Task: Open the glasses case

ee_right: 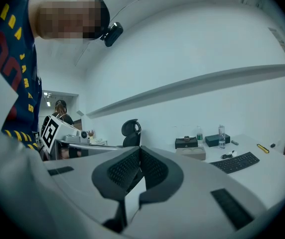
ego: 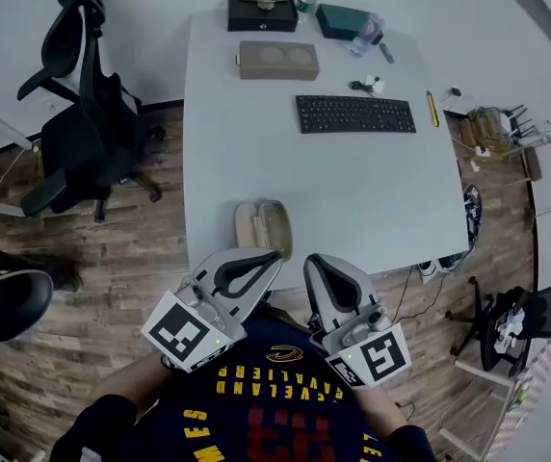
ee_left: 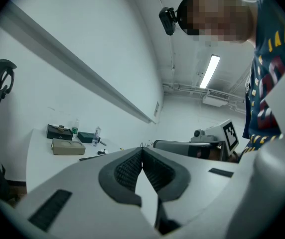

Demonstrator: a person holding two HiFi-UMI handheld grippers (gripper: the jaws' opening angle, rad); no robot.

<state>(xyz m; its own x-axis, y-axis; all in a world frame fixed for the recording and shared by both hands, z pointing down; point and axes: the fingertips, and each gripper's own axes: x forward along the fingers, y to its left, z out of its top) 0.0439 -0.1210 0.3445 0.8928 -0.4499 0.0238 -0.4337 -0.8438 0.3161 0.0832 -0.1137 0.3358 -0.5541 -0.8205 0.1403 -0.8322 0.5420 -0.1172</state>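
Note:
The beige glasses case [ego: 261,224] lies closed on the white table [ego: 353,191], near its front edge. My left gripper [ego: 270,257] is held just short of that edge, below the case, its jaws shut with nothing between them. My right gripper [ego: 313,261] is beside it to the right, also shut and holding nothing. Neither touches the case. In the left gripper view the left gripper [ee_left: 142,151] shows its ribbed pads pressed together. The right gripper [ee_right: 140,150] looks the same in the right gripper view. Both views have the case hidden behind the jaws.
Farther back on the table are a black keyboard [ego: 355,115], a beige box [ego: 278,61], a black box [ego: 262,12], a green box [ego: 343,19], a bottle [ego: 364,35] and a yellow tool [ego: 432,107]. A black office chair [ego: 83,114] stands at the left.

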